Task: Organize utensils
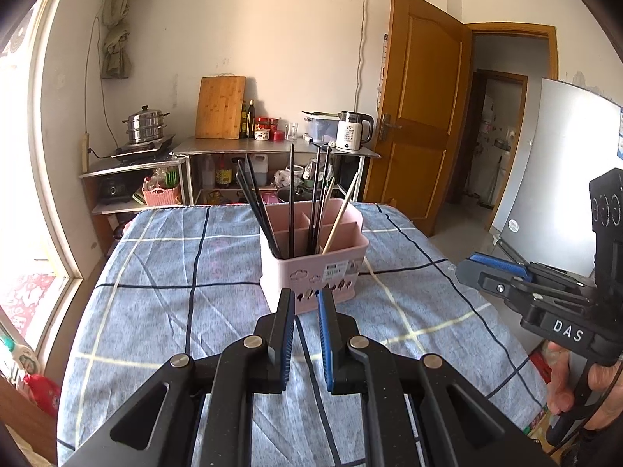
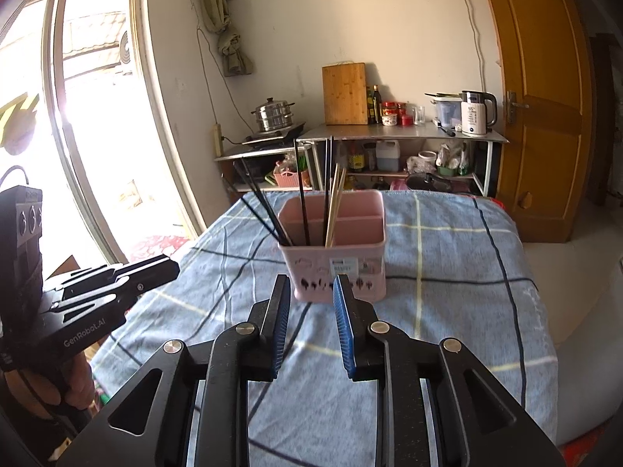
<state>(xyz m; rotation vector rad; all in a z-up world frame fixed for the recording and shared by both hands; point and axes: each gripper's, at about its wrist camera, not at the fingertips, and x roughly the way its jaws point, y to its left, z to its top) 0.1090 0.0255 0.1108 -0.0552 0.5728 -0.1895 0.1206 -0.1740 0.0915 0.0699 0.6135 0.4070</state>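
Our left gripper (image 1: 305, 295) hangs with its black, blue-padded jaws nearly together and a narrow slot between them, nothing held. Our right gripper (image 2: 311, 282) has its jaws parted wider, also empty.

Just beyond both sets of fingertips stands the pink plastic utensil caddy (image 1: 311, 268), upright near the middle of the blue checked tablecloth (image 1: 155, 311), divided into compartments. Black chopsticks (image 1: 261, 210) lean toward the left edge; others stand nearly vertical, and pale wooden chopsticks (image 1: 342, 214) tilt right, all tips down. A white price sticker on its front is unreadable.

The right gripper's body reads "DAS"; the left one's reads "GenRobot.AI". Beyond the far edge, a steel shelf (image 1: 272, 146) carries a white kettle (image 1: 352, 130) and a bamboo cutting board (image 1: 220, 107).
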